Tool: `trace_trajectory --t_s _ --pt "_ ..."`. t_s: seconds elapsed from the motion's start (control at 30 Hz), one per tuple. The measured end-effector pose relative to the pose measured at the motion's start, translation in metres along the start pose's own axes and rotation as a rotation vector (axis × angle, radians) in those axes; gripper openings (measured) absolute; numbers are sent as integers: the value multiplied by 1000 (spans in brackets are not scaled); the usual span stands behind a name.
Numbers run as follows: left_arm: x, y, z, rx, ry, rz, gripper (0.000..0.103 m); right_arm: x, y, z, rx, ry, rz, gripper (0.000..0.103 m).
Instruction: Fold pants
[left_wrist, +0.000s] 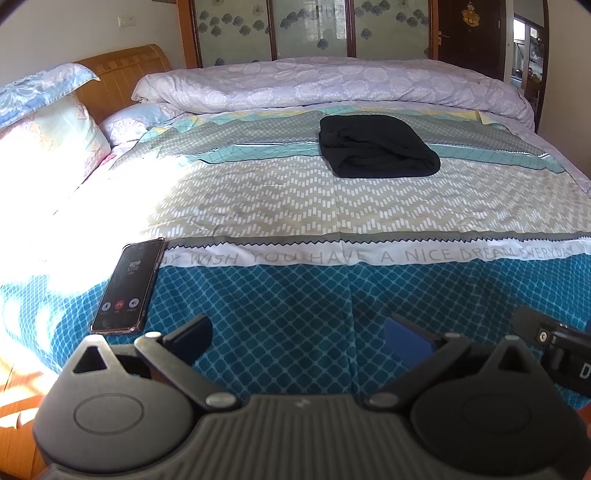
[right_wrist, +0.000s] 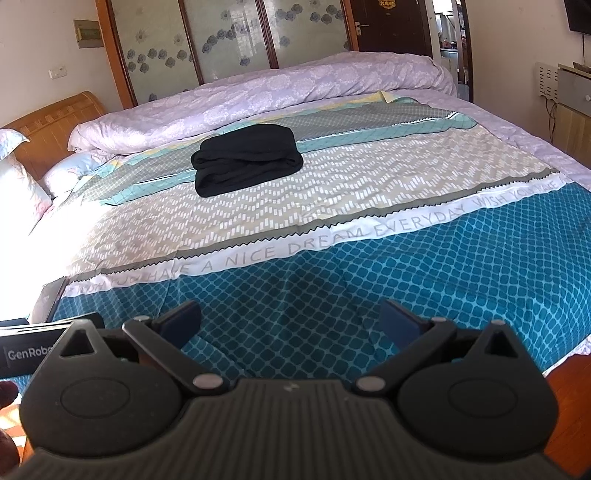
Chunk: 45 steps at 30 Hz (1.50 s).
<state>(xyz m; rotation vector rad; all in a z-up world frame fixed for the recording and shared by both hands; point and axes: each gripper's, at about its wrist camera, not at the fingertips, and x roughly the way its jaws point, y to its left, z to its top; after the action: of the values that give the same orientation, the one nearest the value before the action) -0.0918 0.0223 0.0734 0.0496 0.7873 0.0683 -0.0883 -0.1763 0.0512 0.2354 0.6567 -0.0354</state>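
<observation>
Both grippers released, level over the bed's near edge.
Left gripper (left_wrist: 297, 332) and right gripper (right_wrist: 291, 321) spread wide; folded black pants (left_wrist: 376, 146) lie mid-bed (left_wrist: 258, 206), well apart; phone (left_wrist: 129, 284) near left edge.

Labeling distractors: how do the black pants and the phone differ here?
Material: black pants are a soft folded bundle with visible creases; the phone is a flat rigid slab with a lit screen.
Position: pants lie far up the bed near the rolled duvet; phone lies at the near edge, by the left gripper.
Shared: both are dark, resting on the bedspread, untouched.
</observation>
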Motion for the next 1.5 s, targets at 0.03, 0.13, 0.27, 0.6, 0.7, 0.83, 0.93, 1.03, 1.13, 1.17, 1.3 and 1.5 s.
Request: trace_trajectory --t_s 0.03,0.13,0.27,0.6,0.7,0.83,0.93,1.03,1.13,1.17,1.3,1.5 --pt "0 -1 0 6 2 0 103 0 0 0 2 2 0 103" --pt "1 -4 -1 35 4 6 103 1 0 0 0 2 1 103" --pt "0 -4 -1 44 3 13 103 1 1 0 -4 6 4 103" --pt "-4 0 2 48 -23 58 103 -1 4 -1 -10 2 4 103" --pt "-5 0 3 44 -23 55 103 -2 4 -1 -8 3 9 103" --pt "-6 3 3 19 -20 40 103 -4 3 0 -10 -5 12 103" --pt "-7 2 4 15 -23 30 103 -3 3 0 -7 0 11 103" --pt "-7 1 3 23 -21 28 103 -2 3 -1 -9 8 12 103" --pt "-4 1 2 21 -8 28 103 -1 5 -3 -18 19 20 103" --pt "-3 2 2 18 -4 28 103 -1 6 -3 -22 19 20 103" --pt "-3 3 2 12 -2 30 103 0 6 -3 -20 18 18 103" --pt "0 2 1 15 11 24 103 0 5 -3 -16 18 18 103"
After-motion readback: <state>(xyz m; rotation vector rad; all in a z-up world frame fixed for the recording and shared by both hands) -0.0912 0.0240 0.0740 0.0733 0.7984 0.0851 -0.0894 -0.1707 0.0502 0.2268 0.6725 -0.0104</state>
